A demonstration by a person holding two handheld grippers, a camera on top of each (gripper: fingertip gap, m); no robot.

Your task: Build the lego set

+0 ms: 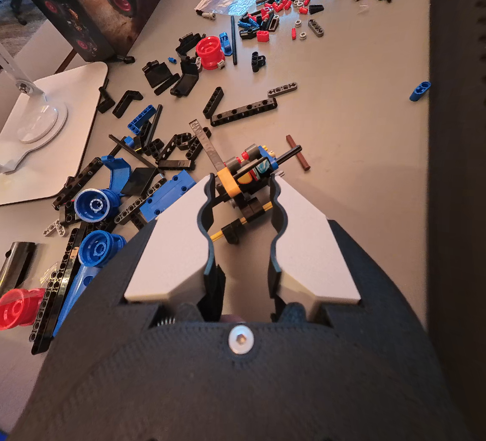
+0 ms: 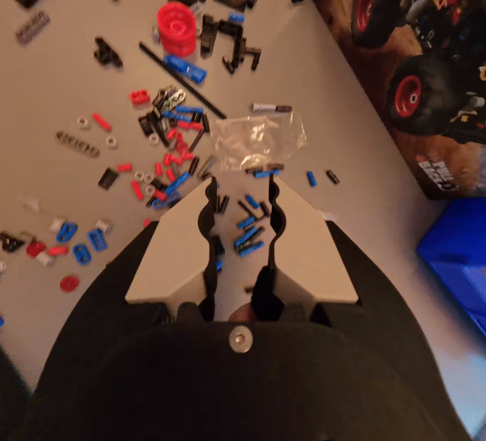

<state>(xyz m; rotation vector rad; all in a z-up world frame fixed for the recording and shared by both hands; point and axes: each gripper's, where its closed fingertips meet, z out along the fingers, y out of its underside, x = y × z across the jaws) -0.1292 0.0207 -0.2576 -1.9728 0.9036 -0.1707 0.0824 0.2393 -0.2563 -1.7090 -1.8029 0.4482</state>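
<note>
Centrally in the left wrist view: left hand-held gripper (image 1: 242,181), fingers clamped on a small part-built lego assembly (image 1: 246,178) of black, grey, orange and blue pieces, held at the fingertips above the tabletop (image 1: 355,165). Black axle sticking out of it toward the upper right; yellow axle with black connectors (image 1: 236,226) hanging lower between the fingers. Just beyond, a brown axle (image 1: 298,153) flat on the tabletop. At left, two blue wheel rims (image 1: 92,205) among black beams; lower left edge, a red rim (image 1: 18,307). Another red rim (image 1: 209,52) in the upper middle, a scatter of small red, blue and black parts at upper right, the set's box (image 1: 86,0) at upper left.

Meanwhile in the right wrist view, blurred: right hand-held gripper (image 2: 242,181) with fingers apart, holding nothing, over loose blue and black pins (image 2: 248,239). Clear plastic bag (image 2: 260,139) just above the fingertips, the box at upper right, something blue (image 2: 457,252) at the right edge.
</note>
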